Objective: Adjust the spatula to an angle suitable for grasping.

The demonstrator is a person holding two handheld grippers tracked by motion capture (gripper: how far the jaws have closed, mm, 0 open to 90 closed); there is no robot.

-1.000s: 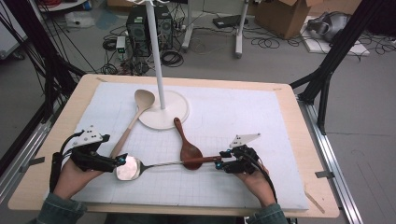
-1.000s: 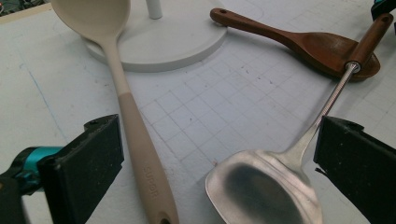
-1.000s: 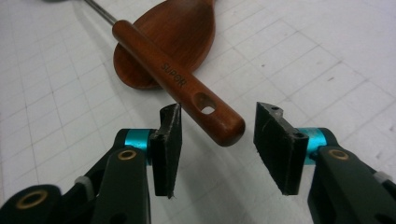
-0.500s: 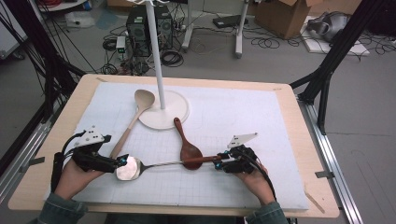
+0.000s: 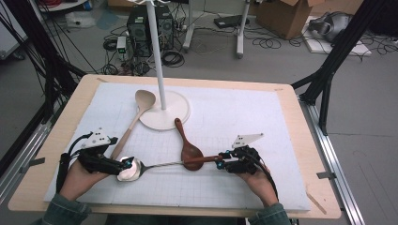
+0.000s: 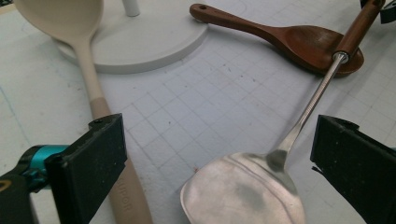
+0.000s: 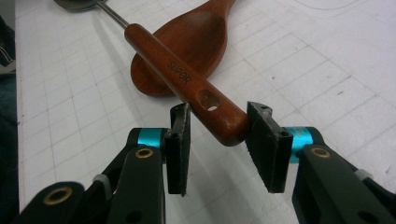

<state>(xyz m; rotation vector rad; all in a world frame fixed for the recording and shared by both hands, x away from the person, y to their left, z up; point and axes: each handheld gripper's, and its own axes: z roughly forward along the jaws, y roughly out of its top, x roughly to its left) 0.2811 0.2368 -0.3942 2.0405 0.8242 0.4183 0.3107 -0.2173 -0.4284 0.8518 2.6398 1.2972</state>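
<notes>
A metal spoon (image 5: 159,164) with a brown wooden handle (image 7: 173,70) lies across the mat. Its handle rests on the bowl of a dark wooden spoon (image 5: 191,152). My left gripper (image 5: 126,165) is open; its jaws have just been closing a little. The steel bowl (image 6: 243,196) lies between them, (image 6: 219,172) untouched. My right gripper (image 5: 219,159) has just been closing on the handle's rounded end. Its pads (image 7: 180,140) meet both sides of that end (image 7: 217,140).
A pale wooden spoon (image 5: 143,101) lies with its bowl on the round white base (image 5: 173,112) of a stand with a thin white pole (image 5: 157,56); its handle (image 6: 88,79) passes my left jaw. A white gridded mat (image 5: 244,117) covers the table.
</notes>
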